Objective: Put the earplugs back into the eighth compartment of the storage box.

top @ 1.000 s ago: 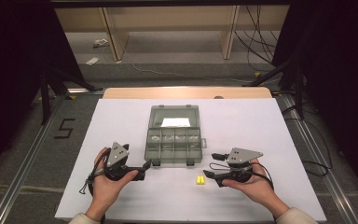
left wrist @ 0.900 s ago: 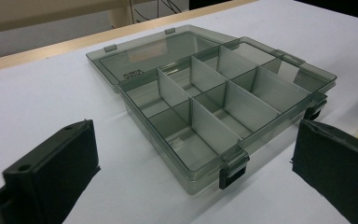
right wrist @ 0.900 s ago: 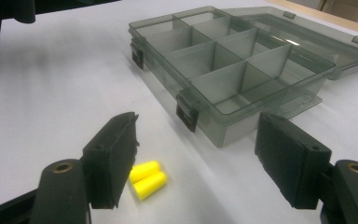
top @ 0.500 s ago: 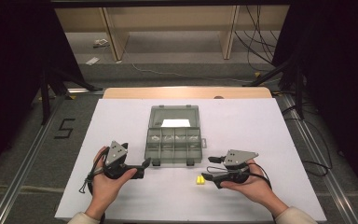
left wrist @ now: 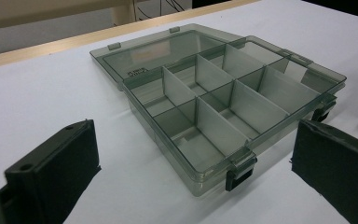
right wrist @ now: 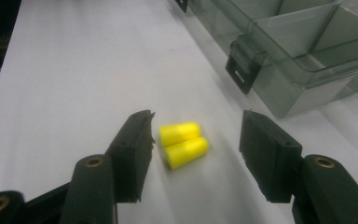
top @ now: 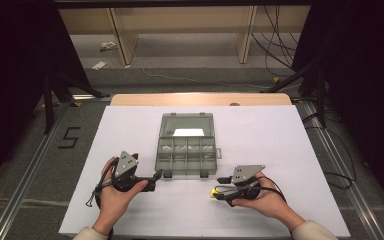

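Two yellow earplugs (right wrist: 182, 143) lie side by side on the white bench (top: 280, 135), touching each other. They sit just in front of the grey see-through box (top: 186, 150), near its front right corner.

The right hand-held gripper (top: 219, 188) is low over the bench, and the earplugs are between its two black jaws. The jaws have just been closing in on them. In the right gripper view, one jaw is very close to the earplugs and the other jaw is apart from them, with bench showing in the gap. The pads do not squeeze the earplugs, so nothing is held.

The left hand-held gripper (top: 156, 177) rests by the front left corner of the box. Its jaws are wide apart and hold nothing. It points at the box.

The box is open with its lid (left wrist: 158, 53) lying flat behind it. Inside are little walls that make many small rooms.
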Demonstrator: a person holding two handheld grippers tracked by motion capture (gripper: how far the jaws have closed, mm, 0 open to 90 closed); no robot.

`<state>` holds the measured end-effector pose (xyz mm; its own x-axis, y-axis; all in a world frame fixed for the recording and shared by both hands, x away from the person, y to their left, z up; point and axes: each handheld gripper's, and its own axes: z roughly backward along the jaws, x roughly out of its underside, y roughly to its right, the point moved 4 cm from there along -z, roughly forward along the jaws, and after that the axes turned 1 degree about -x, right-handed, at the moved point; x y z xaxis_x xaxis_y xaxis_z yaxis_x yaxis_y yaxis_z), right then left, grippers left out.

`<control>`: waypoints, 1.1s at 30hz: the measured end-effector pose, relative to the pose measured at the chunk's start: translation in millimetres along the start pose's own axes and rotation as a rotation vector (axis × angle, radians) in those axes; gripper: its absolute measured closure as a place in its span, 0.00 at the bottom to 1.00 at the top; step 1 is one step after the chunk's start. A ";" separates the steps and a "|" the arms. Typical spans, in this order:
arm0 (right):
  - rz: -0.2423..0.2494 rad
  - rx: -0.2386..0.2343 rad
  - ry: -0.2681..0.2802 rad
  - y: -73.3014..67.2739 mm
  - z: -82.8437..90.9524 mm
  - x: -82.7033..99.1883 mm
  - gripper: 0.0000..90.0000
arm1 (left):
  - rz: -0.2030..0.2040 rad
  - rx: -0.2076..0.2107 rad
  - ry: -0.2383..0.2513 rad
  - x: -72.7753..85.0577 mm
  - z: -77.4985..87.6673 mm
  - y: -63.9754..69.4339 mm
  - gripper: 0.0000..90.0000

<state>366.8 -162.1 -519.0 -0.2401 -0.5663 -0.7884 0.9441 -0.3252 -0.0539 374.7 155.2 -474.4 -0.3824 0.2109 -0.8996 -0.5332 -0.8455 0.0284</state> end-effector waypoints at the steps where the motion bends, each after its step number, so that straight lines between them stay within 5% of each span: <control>1: 0.005 -0.003 -0.004 -0.5 -0.5 -0.1 0.51 | 0.000 0.001 0.000 0.0 -0.3 0.0 0.00; 33: 0.059 -0.018 -0.080 -4.0 -8.0 -0.5 0.66 | 0.004 -0.010 0.010 -2.4 0.3 -0.2 0.02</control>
<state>365.0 -154.4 -523.4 -0.2006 -0.6432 -0.7390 0.9609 -0.2763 -0.0204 375.5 155.0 -472.2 -0.3766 0.2023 -0.9040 -0.5239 -0.8513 0.0277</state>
